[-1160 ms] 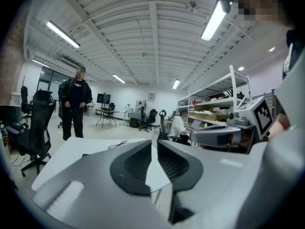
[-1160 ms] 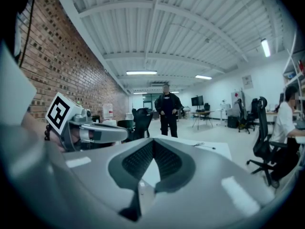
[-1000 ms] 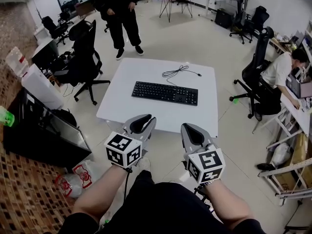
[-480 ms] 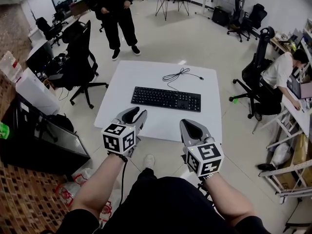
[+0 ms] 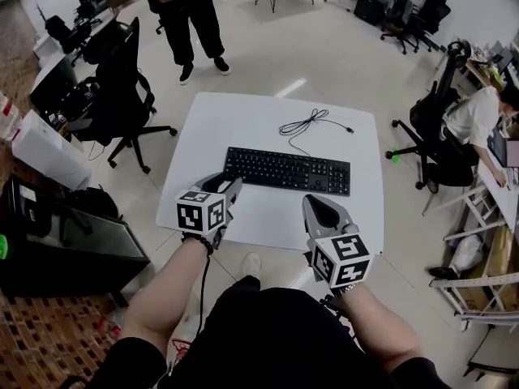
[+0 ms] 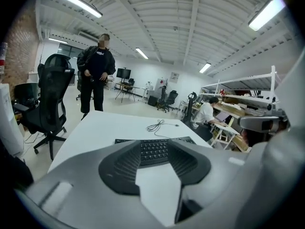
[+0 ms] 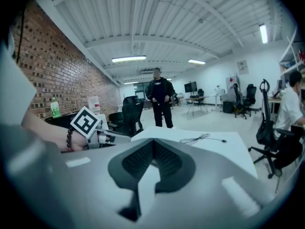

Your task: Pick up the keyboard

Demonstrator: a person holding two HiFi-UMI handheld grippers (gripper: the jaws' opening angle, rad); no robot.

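Observation:
A black keyboard [image 5: 288, 171] lies flat across the middle of a white table [image 5: 203, 128], its coiled cable [image 5: 304, 122] trailing behind it. My left gripper [image 5: 220, 186] hovers over the table's near left part, just short of the keyboard's left end. Its jaws are opening with nothing between them. In the left gripper view the keyboard [image 6: 153, 152] shows through the gap of the left gripper [image 6: 155, 143]. My right gripper [image 5: 318, 207] hangs over the table's near edge, in front of the keyboard's right half, jaws shut and empty. The right gripper [image 7: 153, 143] hides the keyboard in its own view.
A person in black [image 5: 182, 14] stands beyond the table's far left corner. A black office chair [image 5: 122, 79] stands at the table's left side. Another person [image 5: 474, 116] sits at a desk to the right, beside a black chair [image 5: 430, 128]. A dark cabinet [image 5: 49, 233] lies near left.
Both grippers have moved forward from in front of the table to over its near edge. The left gripper's jaws have spread apart. The keyboard has not moved.

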